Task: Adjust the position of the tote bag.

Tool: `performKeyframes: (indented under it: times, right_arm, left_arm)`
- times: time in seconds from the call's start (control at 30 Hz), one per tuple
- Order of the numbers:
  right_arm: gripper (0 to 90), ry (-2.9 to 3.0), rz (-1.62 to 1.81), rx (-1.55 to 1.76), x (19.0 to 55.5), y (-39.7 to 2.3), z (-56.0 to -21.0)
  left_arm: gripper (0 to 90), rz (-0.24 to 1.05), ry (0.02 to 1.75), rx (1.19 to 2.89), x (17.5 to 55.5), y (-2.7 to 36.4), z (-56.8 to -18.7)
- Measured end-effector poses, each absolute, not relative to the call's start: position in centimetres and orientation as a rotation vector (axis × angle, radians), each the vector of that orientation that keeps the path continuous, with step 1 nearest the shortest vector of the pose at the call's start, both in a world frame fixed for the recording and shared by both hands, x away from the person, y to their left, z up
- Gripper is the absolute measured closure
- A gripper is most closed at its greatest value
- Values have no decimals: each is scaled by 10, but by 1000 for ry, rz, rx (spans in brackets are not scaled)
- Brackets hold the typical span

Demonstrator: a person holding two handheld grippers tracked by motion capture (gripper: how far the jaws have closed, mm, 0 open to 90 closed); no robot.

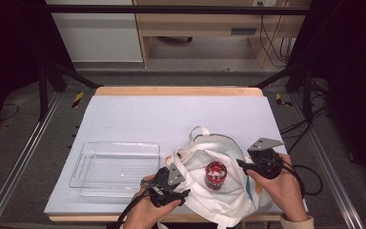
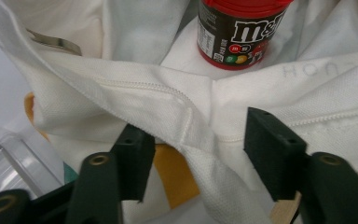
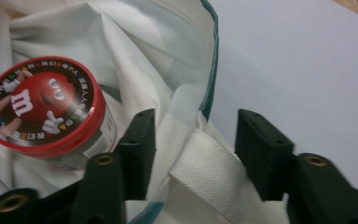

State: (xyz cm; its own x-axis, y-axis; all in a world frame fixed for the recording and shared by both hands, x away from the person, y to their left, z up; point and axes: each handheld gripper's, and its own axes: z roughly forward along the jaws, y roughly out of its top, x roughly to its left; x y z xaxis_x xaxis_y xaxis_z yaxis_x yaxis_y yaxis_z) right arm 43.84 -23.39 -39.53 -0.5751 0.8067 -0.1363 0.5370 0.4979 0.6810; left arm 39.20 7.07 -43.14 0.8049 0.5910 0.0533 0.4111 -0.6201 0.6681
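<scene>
M&M's candy jar (image 1: 215, 175) with red lid, standing inside the open mouth of a white canvas tote bag (image 1: 219, 200) near the front right corner of the worktop (image 1: 171, 119). Seen again in the left gripper view as a brown-labelled jar (image 2: 237, 35) beyond a stitched hem of the bag (image 2: 158, 102), and in the right gripper view from above, its printed lid (image 3: 42, 105) resting among folds of white cloth (image 3: 135, 42) edged in green. Left tongs (image 1: 177, 186) at the bag's left rim, jaws apart with the hem lying between them, not clamped. Right tongs (image 1: 249, 165) at the bag's right rim, jaws also apart, a white webbing strap (image 3: 209, 172) lying between them. Clear plastic tray (image 1: 115, 167) just left of the bag, toward the front left of the worktop. Wooden cabinet (image 1: 200, 28) on the floor beyond the worktop's far edge.
</scene>
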Motion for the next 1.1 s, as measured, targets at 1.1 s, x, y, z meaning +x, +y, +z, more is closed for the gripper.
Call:
performKeyframes:
  times: [1.1]
  right_arm:
    - [820,2288,736,1247,459,-276,-442]
  left_arm:
    - [821,351,616,2466,369,74,-450]
